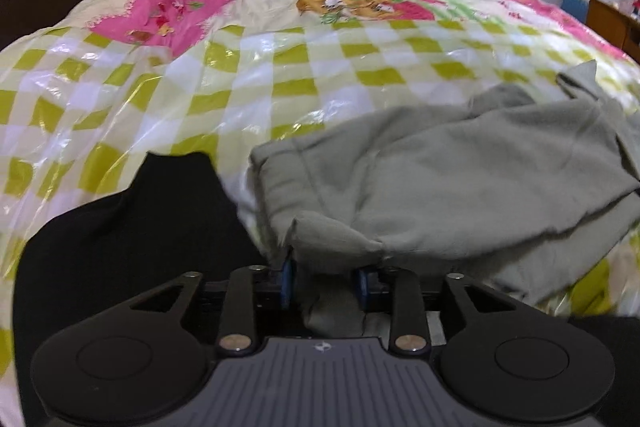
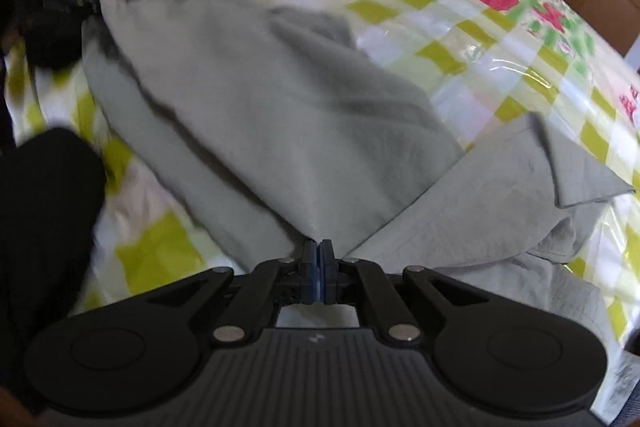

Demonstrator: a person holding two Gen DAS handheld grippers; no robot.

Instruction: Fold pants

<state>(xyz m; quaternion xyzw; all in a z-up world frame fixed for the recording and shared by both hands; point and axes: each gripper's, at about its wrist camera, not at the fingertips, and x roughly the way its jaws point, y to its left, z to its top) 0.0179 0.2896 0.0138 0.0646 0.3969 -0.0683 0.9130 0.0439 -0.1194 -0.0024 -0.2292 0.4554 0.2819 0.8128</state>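
Fold in progress: pants [image 2: 256, 115] on bed [image 1: 280, 67], right gripper [image 2: 318, 263] clamped on 1 edge, left gripper [image 1: 326, 283] part-open around bunched cloth; next, lay both edges flat.

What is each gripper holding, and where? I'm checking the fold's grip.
Right gripper pinches a fold of the pants. Left gripper has bunched pants cloth between its fingers; a firm hold cannot be told.
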